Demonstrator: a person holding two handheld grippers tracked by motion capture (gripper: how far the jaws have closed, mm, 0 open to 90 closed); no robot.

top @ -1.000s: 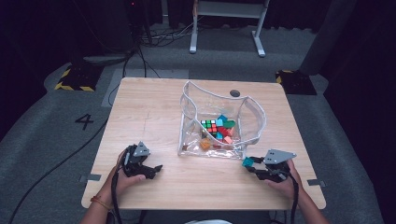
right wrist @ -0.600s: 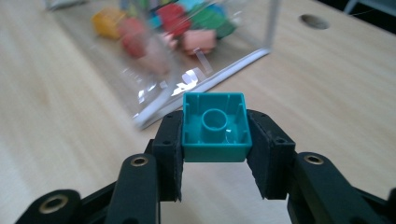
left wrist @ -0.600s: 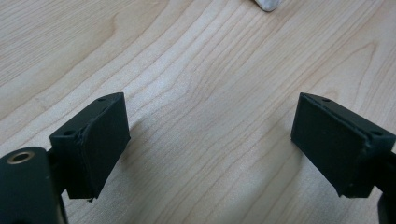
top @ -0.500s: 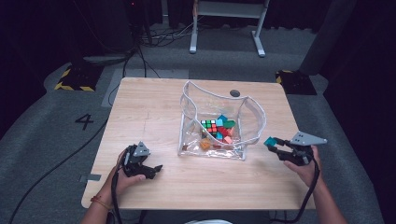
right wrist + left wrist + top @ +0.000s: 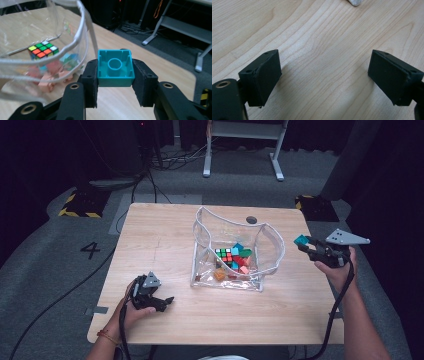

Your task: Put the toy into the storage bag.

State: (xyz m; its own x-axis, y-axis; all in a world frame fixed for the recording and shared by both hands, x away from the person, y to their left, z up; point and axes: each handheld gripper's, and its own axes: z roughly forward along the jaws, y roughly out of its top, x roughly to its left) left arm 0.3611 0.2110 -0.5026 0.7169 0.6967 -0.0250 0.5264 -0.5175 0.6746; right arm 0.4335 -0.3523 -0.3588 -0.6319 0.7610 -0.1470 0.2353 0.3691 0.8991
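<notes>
Now the right tongs (image 5: 115, 82) are clamped on a teal building block (image 5: 115, 68), pads pressing its two side walls, with its hollow underside and round inner tube turned toward the camera. In the high view the same right tongs (image 5: 309, 246) sit at the right of the frame, beyond the desk's right edge, noticeably higher and farther out than a second ago, when they were low near the desk's lower right corner with the block already between the jaws. My reading is that the block is being carried up to clear the rim of the clear plastic bag (image 5: 272, 240) standing open at the centre of the frame, so that it can be dropped in with the other toys.

The left tongs (image 5: 324, 75) have not shifted; they rest wide apart and empty, bare wood of the desk (image 5: 317, 37) between the pads, and show at the lower left of the high view (image 5: 159, 302).

Inside the bag lie a puzzle cube (image 5: 224, 255) and mixed coloured blocks (image 5: 240, 262).

As for writing, a large "4" (image 5: 92, 250) is marked on the grey floor at the left of the desk; I can read no brand or label anywhere.
</notes>
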